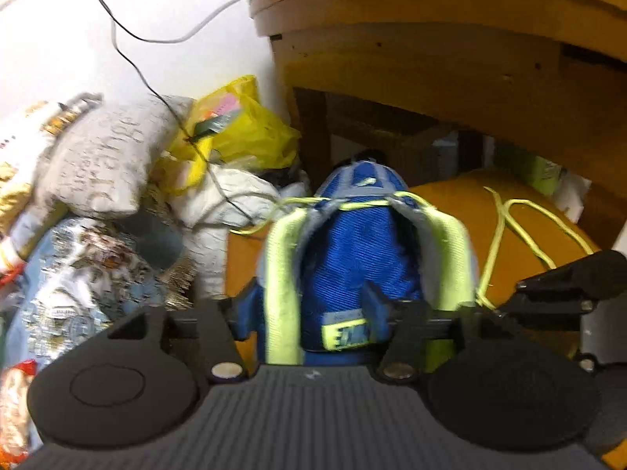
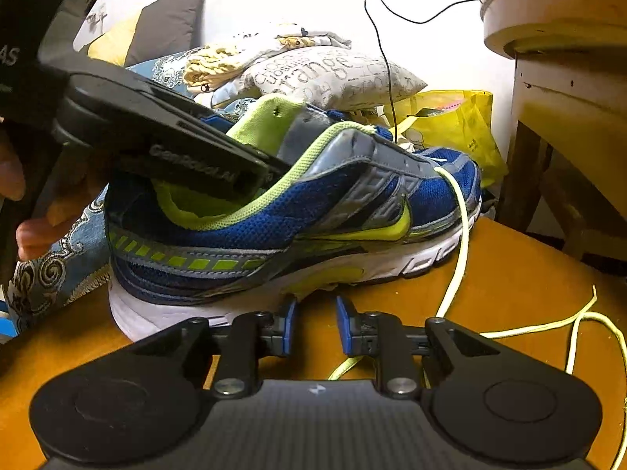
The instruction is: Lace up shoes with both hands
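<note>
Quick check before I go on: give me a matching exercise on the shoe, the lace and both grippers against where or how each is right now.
1. shoe
2. lace
3. left gripper
4. right gripper

A. jaws slightly apart, nothing between them, facing the shoe's side
B. jaws wide, either side of the tongue
C. trails loose over the table
D. blue, stands on the table

Pairs: 1-D, 2-C, 3-B, 4-A

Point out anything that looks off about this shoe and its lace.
The shoe is barely laced: the yellow lace crosses only the eyelets nearest the toe, and its long loose end trails off the side onto the wooden tabletop in tangled loops. The tongue lies fully exposed.
</note>
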Action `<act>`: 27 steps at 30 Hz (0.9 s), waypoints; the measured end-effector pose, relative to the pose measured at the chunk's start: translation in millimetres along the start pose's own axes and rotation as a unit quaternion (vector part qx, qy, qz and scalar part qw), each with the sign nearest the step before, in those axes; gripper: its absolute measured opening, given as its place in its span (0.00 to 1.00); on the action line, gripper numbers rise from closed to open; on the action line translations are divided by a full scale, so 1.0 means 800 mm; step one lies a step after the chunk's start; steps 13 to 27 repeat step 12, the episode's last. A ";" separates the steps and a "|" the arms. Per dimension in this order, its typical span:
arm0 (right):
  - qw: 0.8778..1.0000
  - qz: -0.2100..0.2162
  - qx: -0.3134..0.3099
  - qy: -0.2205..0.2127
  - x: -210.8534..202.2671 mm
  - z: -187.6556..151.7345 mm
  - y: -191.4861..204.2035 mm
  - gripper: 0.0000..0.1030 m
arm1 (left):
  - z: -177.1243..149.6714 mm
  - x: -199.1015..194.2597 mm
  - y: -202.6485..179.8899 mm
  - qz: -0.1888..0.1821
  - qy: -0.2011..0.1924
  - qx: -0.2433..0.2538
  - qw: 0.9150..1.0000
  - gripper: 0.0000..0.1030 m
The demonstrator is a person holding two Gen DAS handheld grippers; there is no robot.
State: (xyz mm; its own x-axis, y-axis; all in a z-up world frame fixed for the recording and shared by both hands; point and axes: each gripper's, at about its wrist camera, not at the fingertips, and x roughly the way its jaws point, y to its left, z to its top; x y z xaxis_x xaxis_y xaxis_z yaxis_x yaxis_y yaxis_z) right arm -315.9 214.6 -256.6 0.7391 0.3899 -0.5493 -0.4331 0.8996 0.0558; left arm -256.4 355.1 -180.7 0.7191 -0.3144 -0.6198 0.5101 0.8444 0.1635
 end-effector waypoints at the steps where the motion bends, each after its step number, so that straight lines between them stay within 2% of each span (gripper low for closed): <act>1: 1.000 0.002 0.001 0.001 0.000 0.000 0.000 0.24 | 0.000 0.000 0.002 -0.010 0.003 -0.001 1.000 0.68; 5: 1.000 0.001 0.001 0.010 0.002 -0.001 0.001 0.30 | 0.000 0.001 0.008 -0.035 0.012 -0.002 0.999 0.74; 8: 1.000 -0.002 0.002 0.012 0.003 0.000 0.001 0.33 | 0.000 0.010 0.024 -0.061 0.049 -0.052 0.996 0.75; 9: 1.000 -0.003 0.001 0.013 0.004 0.000 0.001 0.35 | -0.001 0.013 0.030 -0.070 0.062 -0.071 0.993 0.79; 11: 1.000 -0.007 -0.003 0.017 0.006 0.000 0.002 0.39 | -0.004 0.015 0.039 -0.082 0.070 -0.090 0.990 0.80; 12: 1.000 -0.008 -0.006 0.018 0.006 0.000 0.003 0.39 | -0.006 0.014 0.039 -0.086 0.066 -0.085 0.991 0.82; 27: 1.000 -0.008 -0.006 0.018 0.006 0.000 0.003 0.39 | -0.006 0.014 0.039 -0.086 0.066 -0.085 0.991 0.82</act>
